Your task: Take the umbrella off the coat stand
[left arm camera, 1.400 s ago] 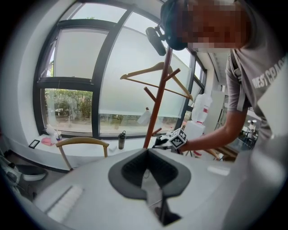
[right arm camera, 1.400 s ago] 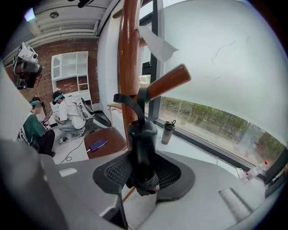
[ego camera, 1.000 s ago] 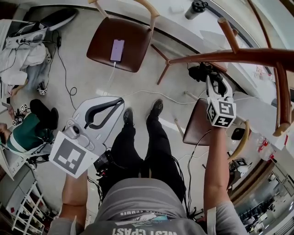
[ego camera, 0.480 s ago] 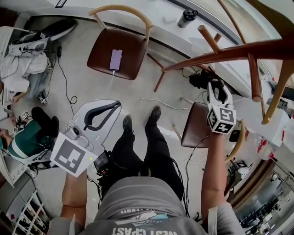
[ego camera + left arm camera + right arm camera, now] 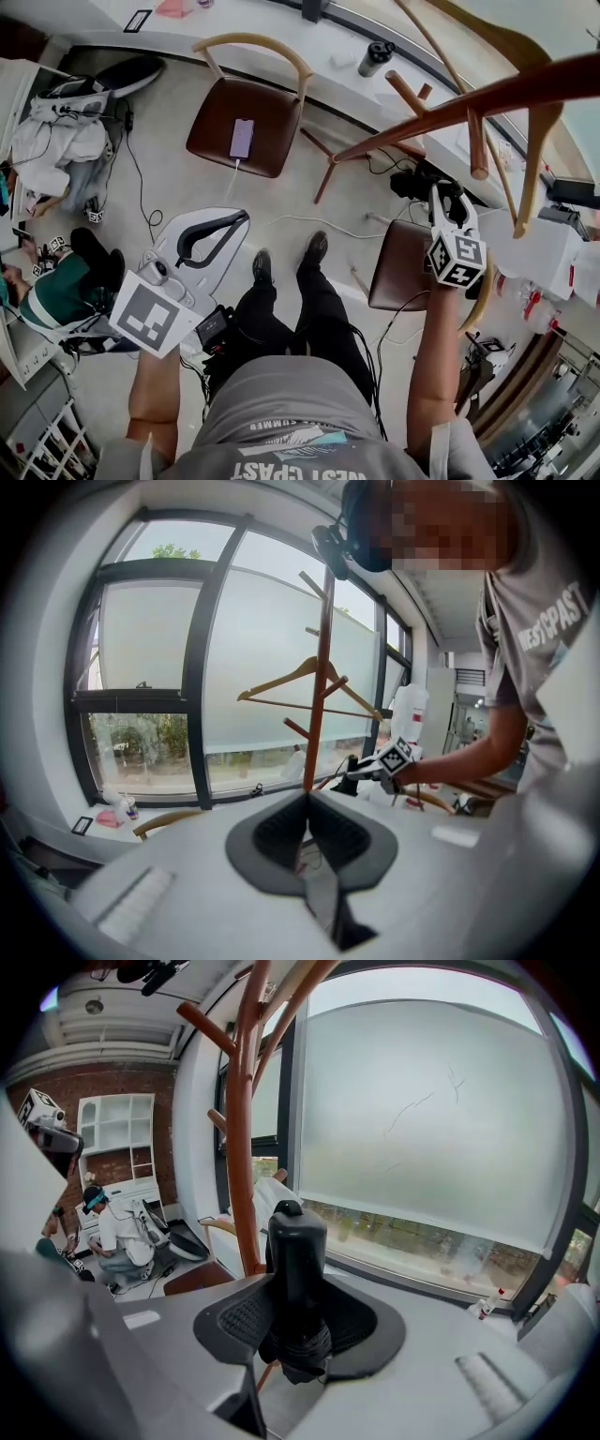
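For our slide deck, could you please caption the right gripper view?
Right hand-held gripper clamps a black folded umbrella near the wooden coat stand.

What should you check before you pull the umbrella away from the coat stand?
1. Grip: the right hand-held gripper is closed on the umbrella, pads pressing its black body: ok.
2. Umbrella free of the coat stand pegs: cannot tell, its far end is hidden.
3. The left hand-held gripper empty and aside: ok, jaws together on nothing.
4. The wooden hanger out of the way: ok, it hangs higher on the stand.
5. Floor by the shoes: not ok, a white cable lies just ahead of them.
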